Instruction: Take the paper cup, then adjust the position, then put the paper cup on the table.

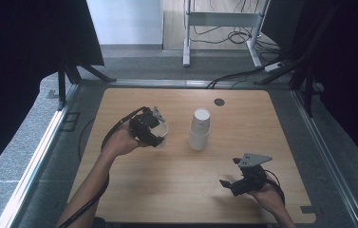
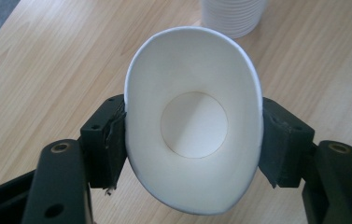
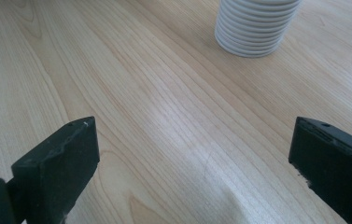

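White paper cup (image 2: 193,122), thin-walled and smooth, is pinched between the two black jaws of the left gripper (image 2: 193,140), which press on its sides hard enough to squash the round rim into an oval. In the left gripper view its mouth faces the camera and the flat circular bottom shows inside. In the high view this single cup (image 1: 162,130) is held over the left half of the table (image 1: 176,199), just left of the stack of paper cups (image 1: 199,129).

That stack stands upside down near the table's middle, its ribbed rims (image 3: 253,28) layered like rings.

One cup seems to be separated from the stack; where it should go next cannot be told, and the many remaining cups suggest early work.

The right gripper (image 1: 243,183) rests low at the near right, jaws spread wide and empty over pale, fine-grained wood laminate.
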The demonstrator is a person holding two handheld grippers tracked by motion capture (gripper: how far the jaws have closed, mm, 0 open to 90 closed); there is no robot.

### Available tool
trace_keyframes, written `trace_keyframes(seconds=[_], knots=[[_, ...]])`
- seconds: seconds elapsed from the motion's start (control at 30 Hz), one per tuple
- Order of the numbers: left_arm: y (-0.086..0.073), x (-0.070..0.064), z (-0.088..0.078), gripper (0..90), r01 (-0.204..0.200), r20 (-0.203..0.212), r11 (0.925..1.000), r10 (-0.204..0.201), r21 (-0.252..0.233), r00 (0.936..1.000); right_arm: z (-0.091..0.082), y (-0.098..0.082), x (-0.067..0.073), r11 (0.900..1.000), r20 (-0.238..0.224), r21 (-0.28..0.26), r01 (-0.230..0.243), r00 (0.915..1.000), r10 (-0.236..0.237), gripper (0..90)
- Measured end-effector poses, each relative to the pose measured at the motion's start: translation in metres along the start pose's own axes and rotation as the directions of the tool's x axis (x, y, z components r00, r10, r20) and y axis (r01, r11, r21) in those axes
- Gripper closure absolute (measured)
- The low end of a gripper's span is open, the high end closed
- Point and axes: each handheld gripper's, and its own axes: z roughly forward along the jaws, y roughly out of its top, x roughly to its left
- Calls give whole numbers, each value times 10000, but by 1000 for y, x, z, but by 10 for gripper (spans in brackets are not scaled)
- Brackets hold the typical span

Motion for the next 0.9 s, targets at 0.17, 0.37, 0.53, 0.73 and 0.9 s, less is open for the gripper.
trace_keyframes(seconds=[0.17, 0.37, 0.53, 0.73, 0.9], knots=[[-5, 7, 8, 333, 335, -120, 9993, -333, 176, 9994, -1, -3, -1, 10000, 35, 53, -27, 10000, 27, 31], [-11, 14, 18, 333, 769, -336, 9967, -759, 270, 9965, -1, -4, -2, 9999, 47, 97, -29, 10000, 29, 35], [-14, 20, 28, 333, 955, -502, 9943, -930, 481, 9944, 0, -4, -1, 9999, 31, 150, -11, 10000, 10, 38], [-19, 26, 40, 332, 1231, -576, 9909, -1200, 539, 9911, 1, -5, -1, 9998, 39, 178, 14, 10000, -14, 44], [-22, 27, 50, 332, 1467, -691, 9876, -1427, 565, 9874, 2, -5, 0, 9995, 99, 283, 137, 9999, -140, 49]])
